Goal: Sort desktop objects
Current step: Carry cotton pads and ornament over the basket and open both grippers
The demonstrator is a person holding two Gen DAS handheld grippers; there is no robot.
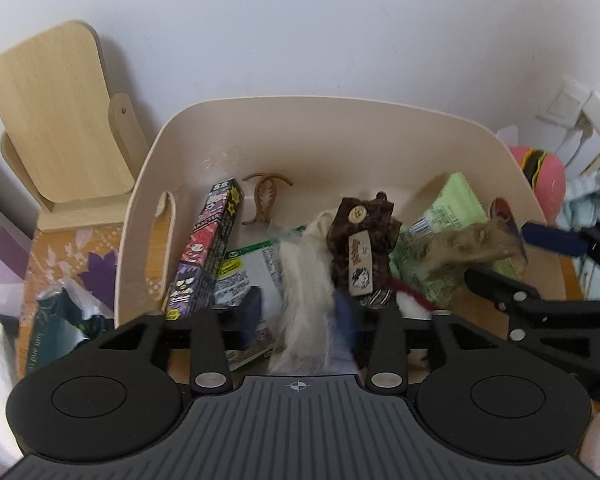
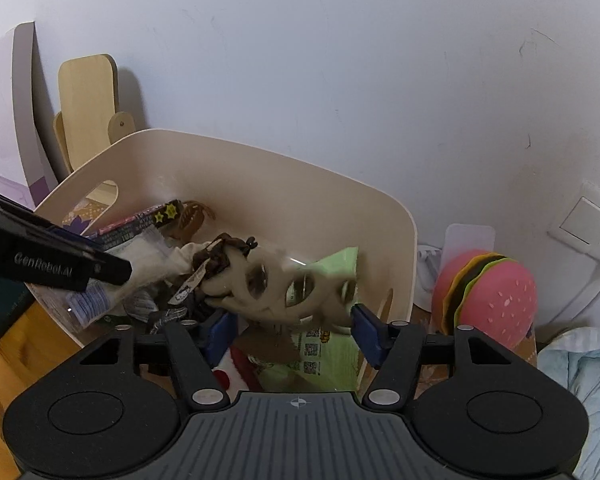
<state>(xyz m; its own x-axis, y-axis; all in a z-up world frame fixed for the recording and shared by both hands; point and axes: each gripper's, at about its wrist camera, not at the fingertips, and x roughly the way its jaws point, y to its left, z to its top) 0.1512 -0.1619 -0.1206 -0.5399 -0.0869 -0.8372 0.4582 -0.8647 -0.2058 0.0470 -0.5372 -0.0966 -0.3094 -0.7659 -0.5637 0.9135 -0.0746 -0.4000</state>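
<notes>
Both tools hang over a cream bin [image 1: 340, 136] that stands on the desk against a white wall.

The left tool [image 1: 300, 316] points steeply down into the bin. Its blue pads stand about half apart, with a white furry piece [image 1: 304, 280] running up between them. The piece lies against the right pad [image 1: 346, 316], but blur hides whether either pad presses on it, so I cannot tell if it is gripped.

The right tool [image 2: 296, 328] has its blue fingers [image 2: 366, 330] spread a little wider. A beige cut-out piece [image 2: 284, 284] with oval holes sits smeared across the gap just above the tips. Its right end reaches the right finger, while the left finger stands clear of it, so the jaws look open and not clamped.

Inside the bin lie a long patterned box [image 1: 208, 244], a brown hair claw [image 1: 264, 200], a dark brown pouch [image 1: 360, 248], a green packet [image 1: 444, 216] and a printed packet [image 1: 244, 276].

Outside the bin, a wooden stand [image 1: 56, 128] leans at the left, and a pink burger toy [image 2: 492, 296] sits at the right on the desk.
</notes>
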